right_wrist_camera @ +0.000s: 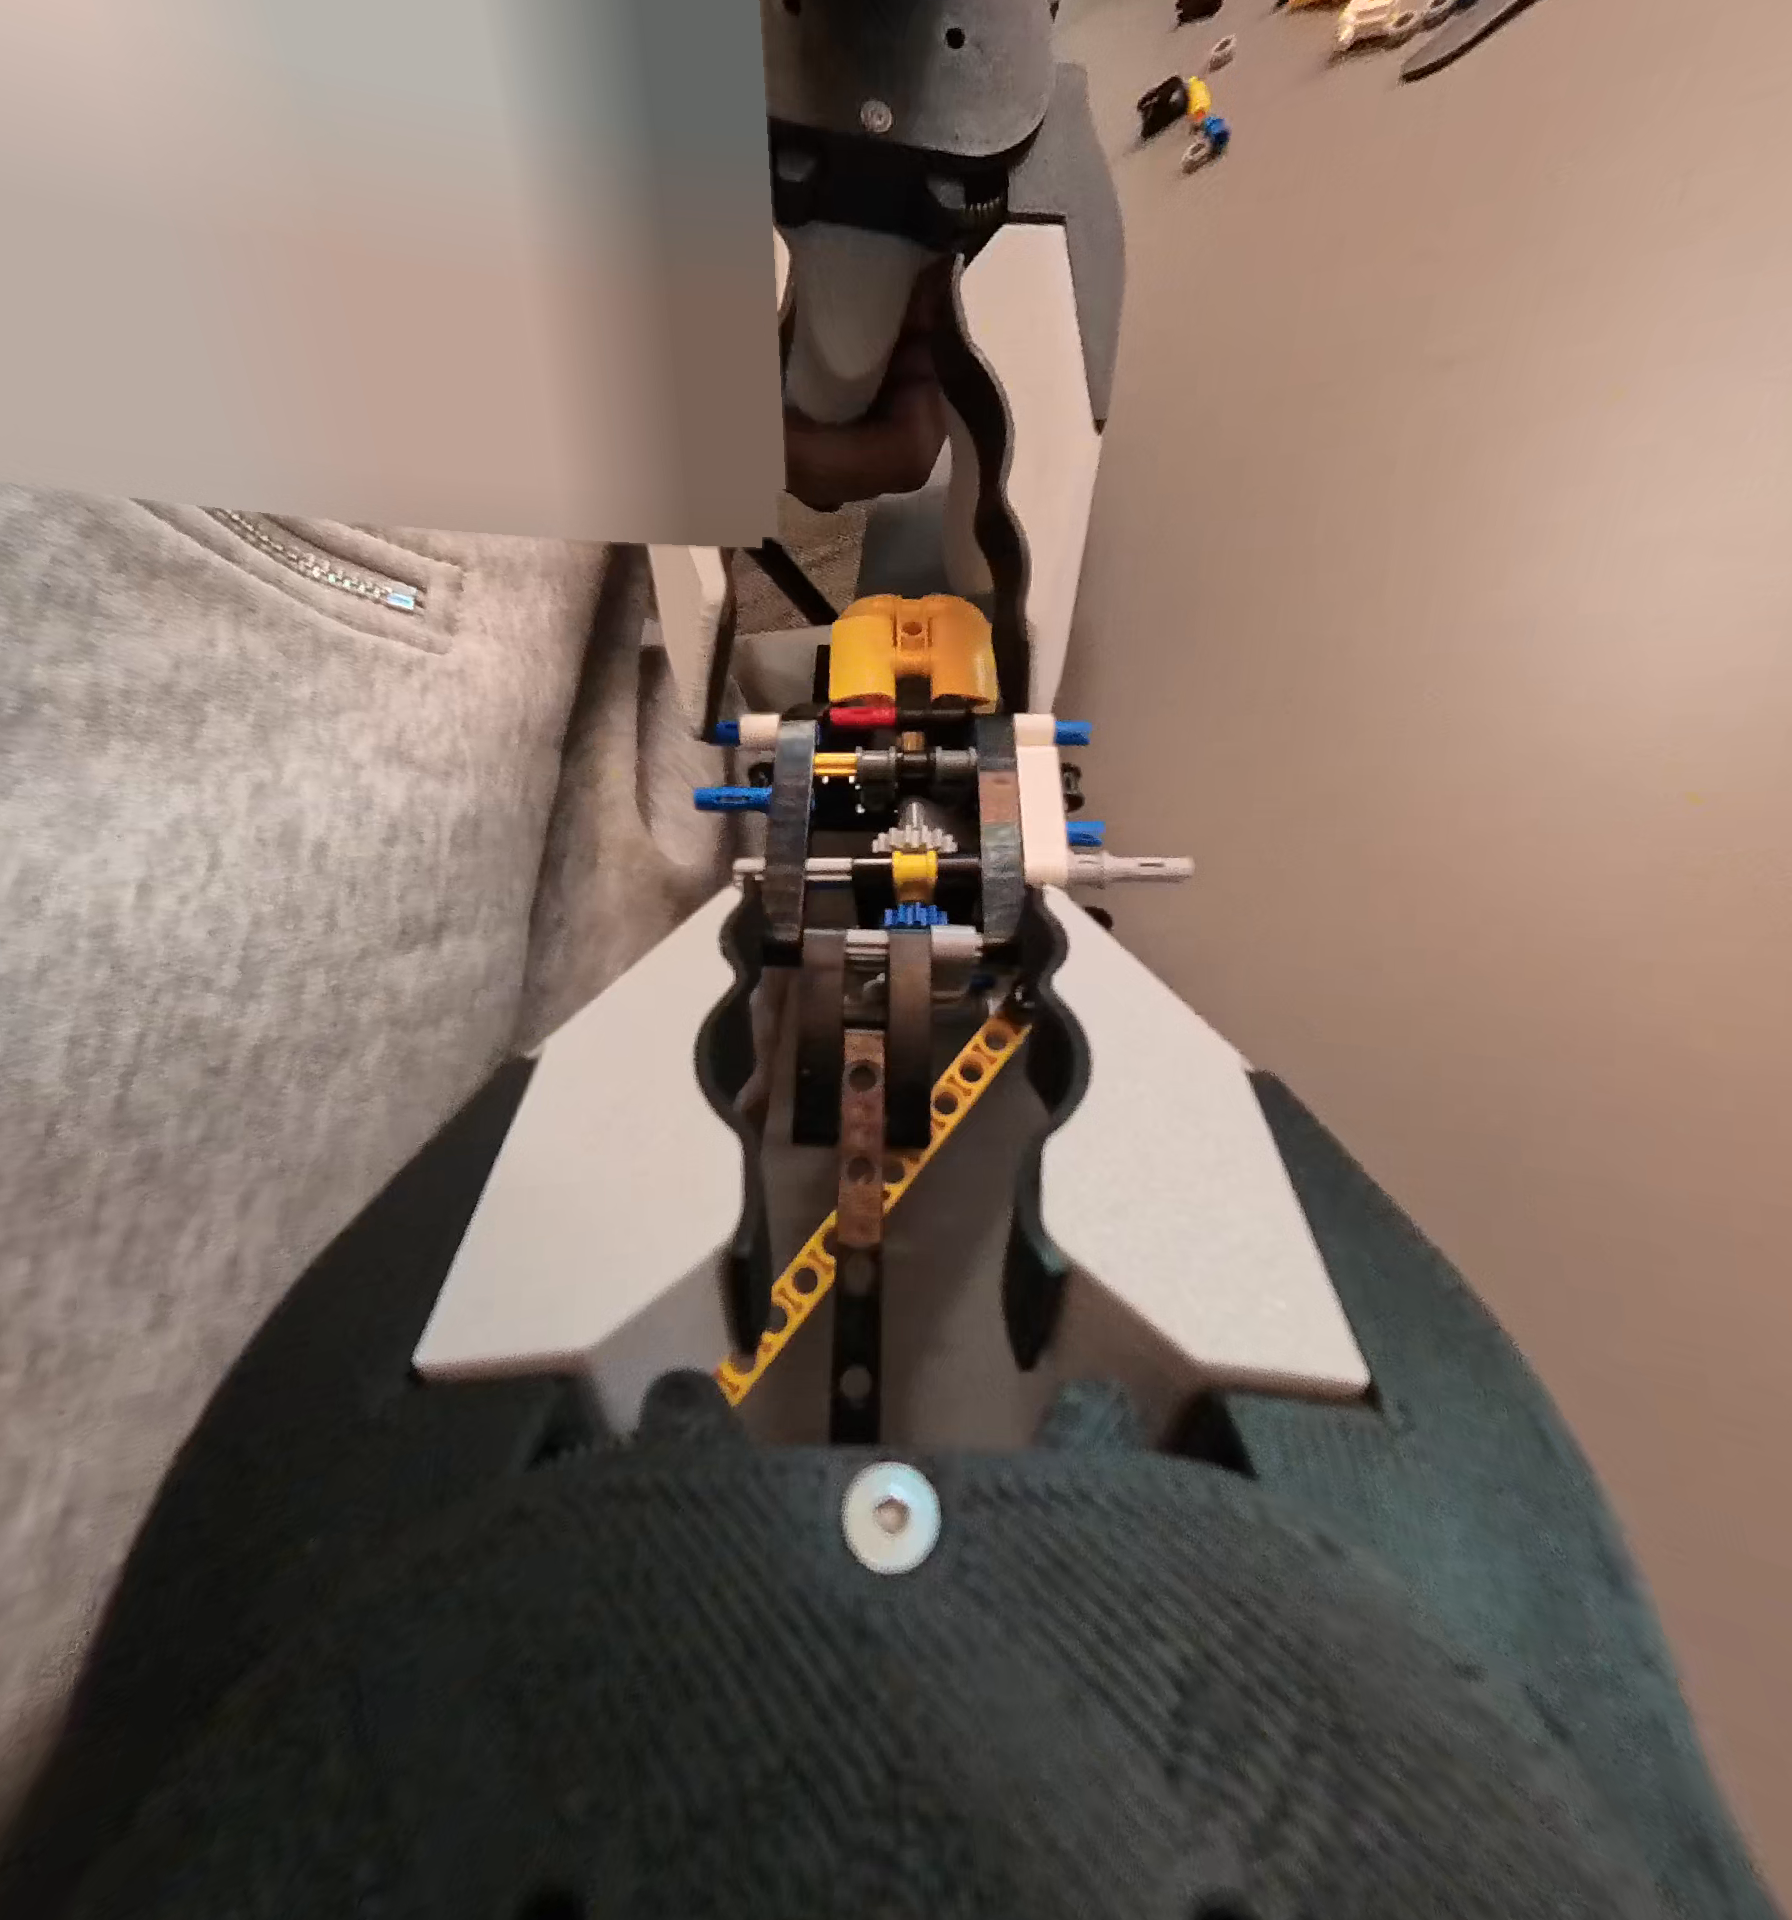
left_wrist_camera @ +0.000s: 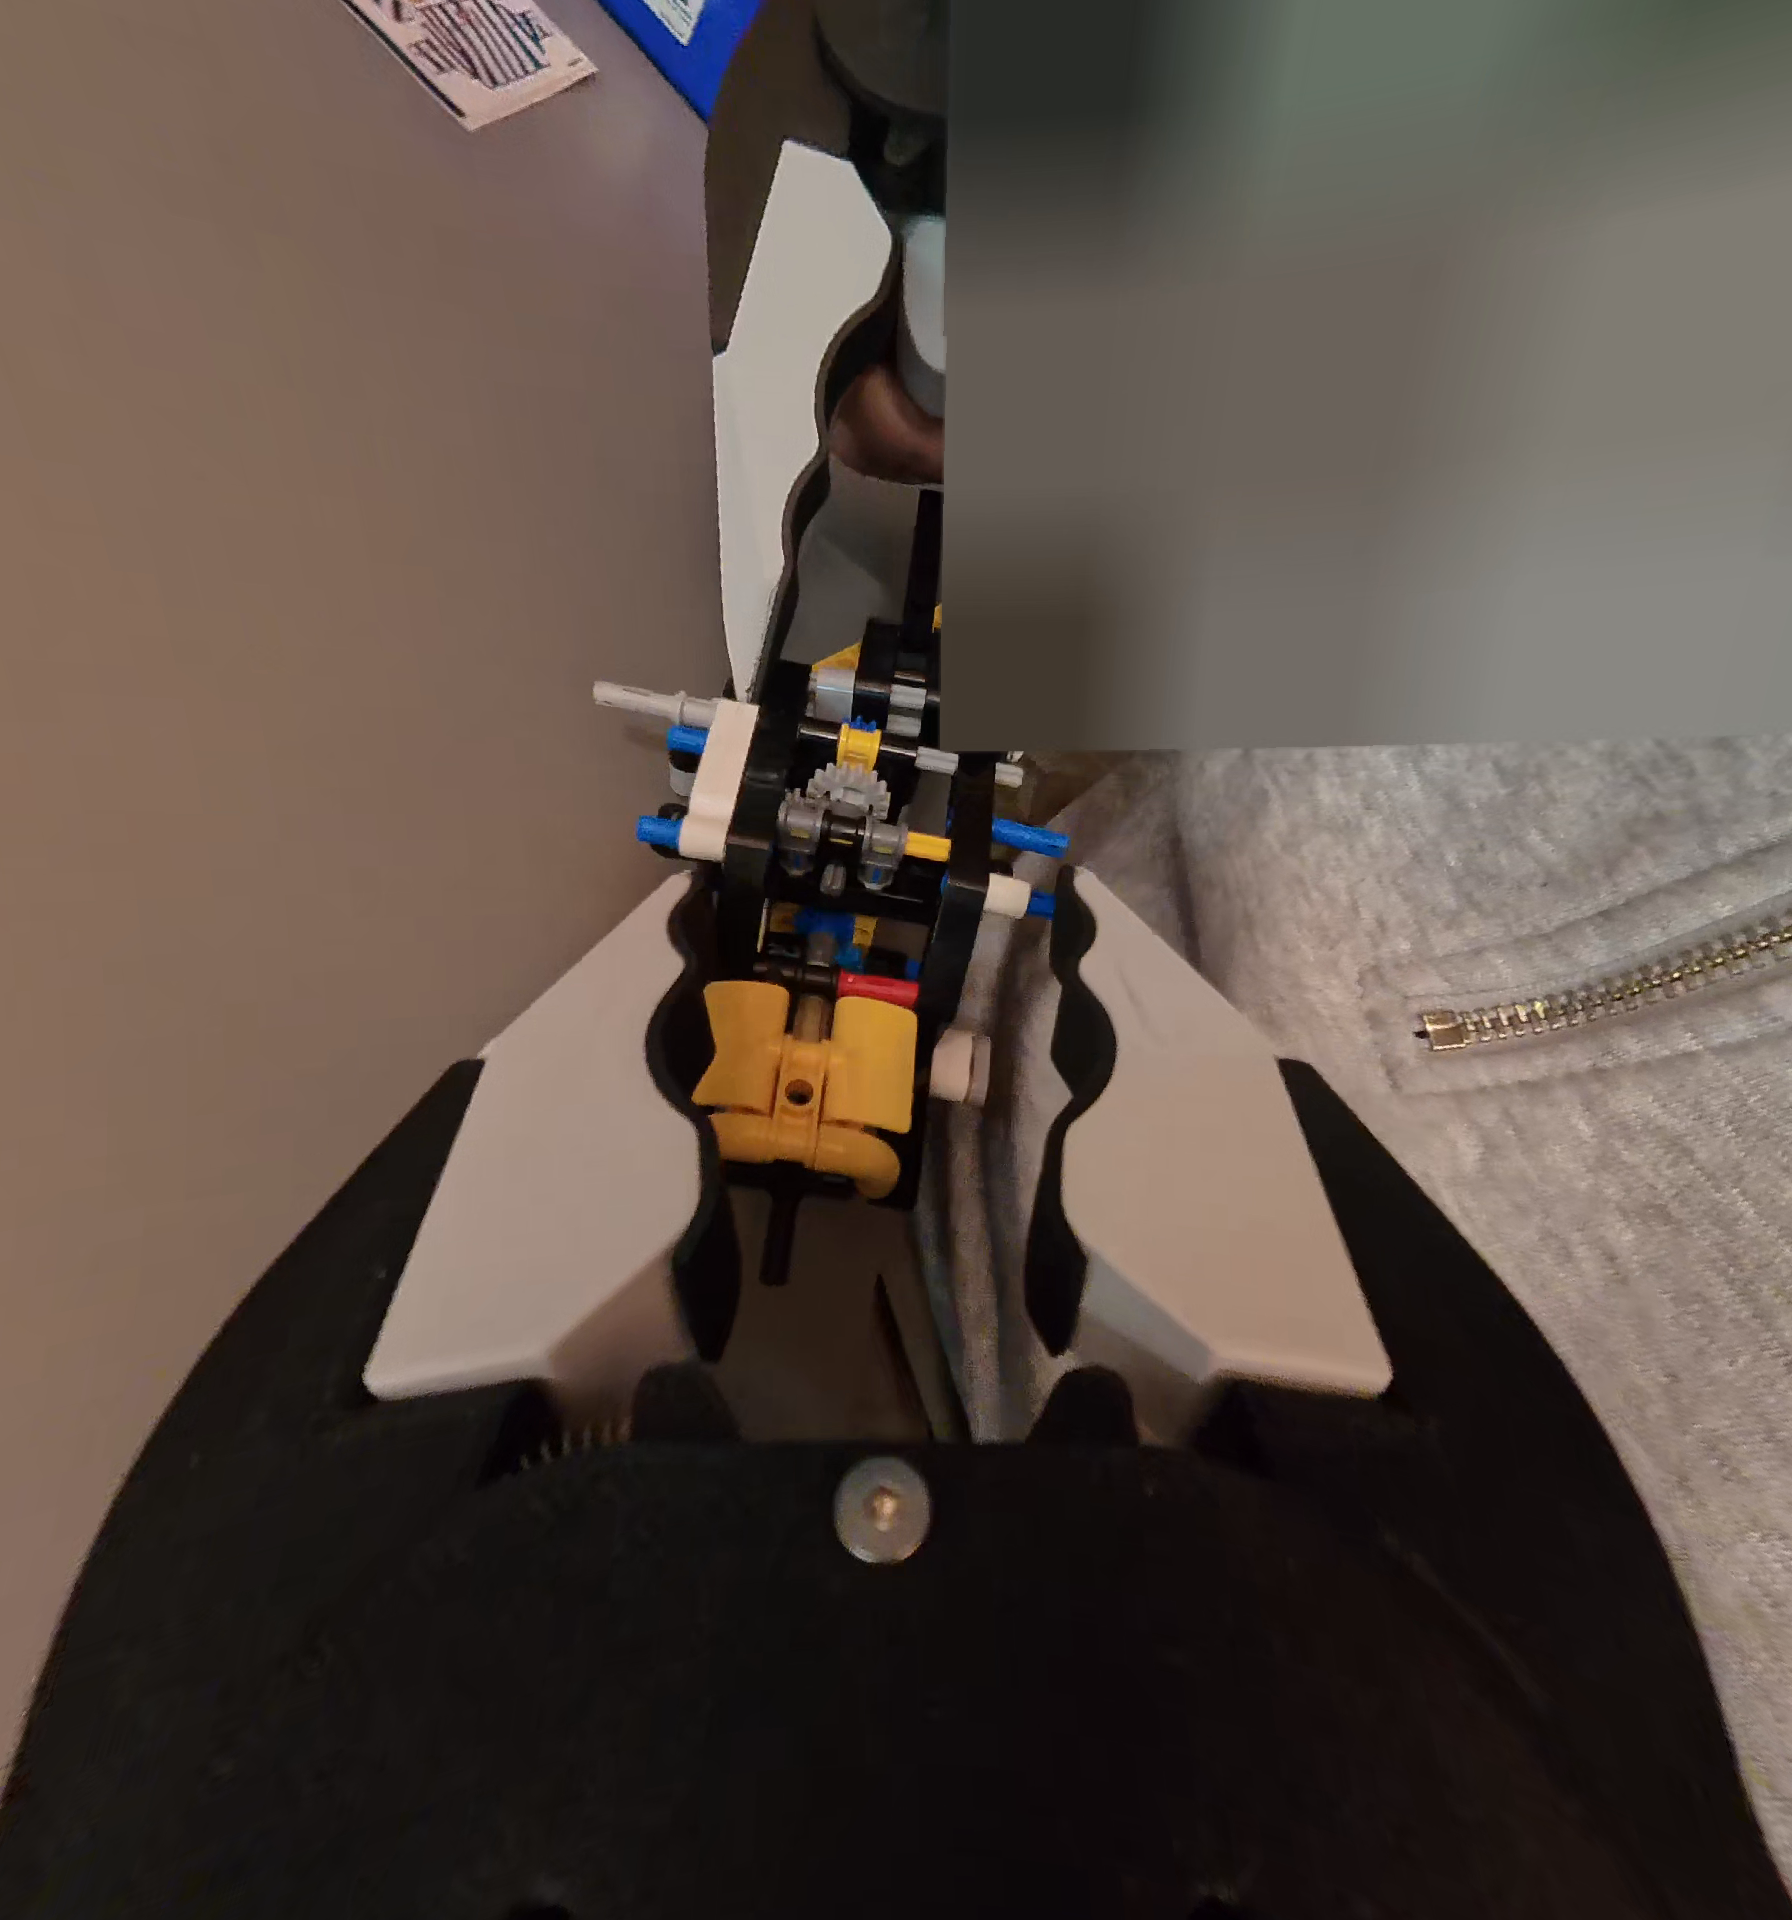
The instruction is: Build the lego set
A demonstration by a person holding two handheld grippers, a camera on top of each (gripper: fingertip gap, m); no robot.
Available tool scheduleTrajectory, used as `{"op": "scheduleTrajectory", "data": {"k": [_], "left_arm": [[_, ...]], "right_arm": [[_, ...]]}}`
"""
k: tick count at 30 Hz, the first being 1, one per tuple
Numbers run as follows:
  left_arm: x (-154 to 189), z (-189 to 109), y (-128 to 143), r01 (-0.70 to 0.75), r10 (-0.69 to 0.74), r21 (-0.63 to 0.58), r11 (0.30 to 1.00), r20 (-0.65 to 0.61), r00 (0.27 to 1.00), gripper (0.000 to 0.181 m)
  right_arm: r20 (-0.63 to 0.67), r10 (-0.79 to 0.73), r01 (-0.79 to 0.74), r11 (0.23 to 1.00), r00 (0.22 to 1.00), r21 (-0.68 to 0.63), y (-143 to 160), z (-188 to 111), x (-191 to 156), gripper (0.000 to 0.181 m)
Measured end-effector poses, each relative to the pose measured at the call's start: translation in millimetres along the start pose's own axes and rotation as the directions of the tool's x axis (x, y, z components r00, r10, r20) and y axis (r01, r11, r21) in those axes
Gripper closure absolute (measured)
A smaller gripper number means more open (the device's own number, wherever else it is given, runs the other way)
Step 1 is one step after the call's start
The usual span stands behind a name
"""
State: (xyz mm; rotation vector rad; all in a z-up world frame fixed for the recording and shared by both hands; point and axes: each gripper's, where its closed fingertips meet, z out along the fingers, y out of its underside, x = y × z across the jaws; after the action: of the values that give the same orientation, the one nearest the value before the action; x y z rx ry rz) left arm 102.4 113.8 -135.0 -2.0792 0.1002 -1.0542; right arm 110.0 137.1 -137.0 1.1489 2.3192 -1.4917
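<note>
Two views showed the same lego model (left_wrist_camera: pixel 830 935) from opposite ends. Only my left wrist view showed the printed sheet (left_wrist_camera: pixel 476 52) on the table (left_wrist_camera: pixel 300 520); only my right wrist view showed loose pieces (right_wrist_camera: pixel 1188 114) lying far off, and the yellow beam (right_wrist_camera: pixel 933 1143) crossing a black one. My left claw (left_wrist_camera: pixel 876 1039) was half spread, its left finger touching the yellow end of the model, its right finger apart from it. My right claw (right_wrist_camera: pixel 892 1039) was narrowed around the black frame, pinching it. The model hung between both claws, beside my grey jacket (left_wrist_camera: pixel 1494 1143).
</note>
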Motion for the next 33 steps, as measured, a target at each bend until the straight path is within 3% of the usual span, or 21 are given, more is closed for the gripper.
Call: {"op": "scheduleTrajectory", "data": {"k": [5, 11, 15, 21, 25, 28, 33], "left_arm": [[7.9, 2.1, 6.8, -0.079, 0.079, -0.017, 0.997, 0.003, 0.997, 0.113], [2.3, 2.0, 4.3, -0.193, 0.19, 0.02, 0.981, 0.095, 0.977, 0.09], [13.5, 6.4, 10.1, -0.27, 0.269, 0.014, 0.963, 0.028, 0.963, 0.08], [21.7, 9.0, 13.4, -0.342, 0.342, -0.009, 0.94, -0.023, 0.94, 0.079], [12.2, 9.4, 16.5, -0.319, 0.32, -0.053, 0.946, 0.01, 0.947, 0.088], [7.1, 8.5, 18.9, -0.306, 0.309, -0.074, 0.949, 0.038, 0.95, 0.112], [7.9, 7.4, 13.2, -0.309, 0.31, -0.039, 0.95, 0.04, 0.95, 0.128]], "right_arm": [[-0.033, -0.05, 0.05, 0.999, 0.998, -0.009, 2.7, 3.4, -9.1, 0.132], [-0.066, -0.08, 0.079, 0.997, 0.995, -0.01, 5.0, 3.7, -12.1, 0.132], [-0.071, -0.132, 0.131, 0.991, 0.989, -0.023, 6.4, 4.4, -15.3, 0.132], [-0.054, -0.177, 0.174, 0.983, 0.983, -0.056, 8.2, 3.9, -15.3, 0.131], [-0.054, -0.174, 0.172, 0.984, 0.983, -0.042, 6.2, 3.0, -12.0, 0.131], [-0.059, -0.186, 0.183, 0.982, 0.981, -0.041, 7.7, 2.2, -11.6, 0.131], [-0.067, -0.178, 0.176, 0.984, 0.982, -0.035, 7.1, 2.5, -11.4, 0.131]]}}
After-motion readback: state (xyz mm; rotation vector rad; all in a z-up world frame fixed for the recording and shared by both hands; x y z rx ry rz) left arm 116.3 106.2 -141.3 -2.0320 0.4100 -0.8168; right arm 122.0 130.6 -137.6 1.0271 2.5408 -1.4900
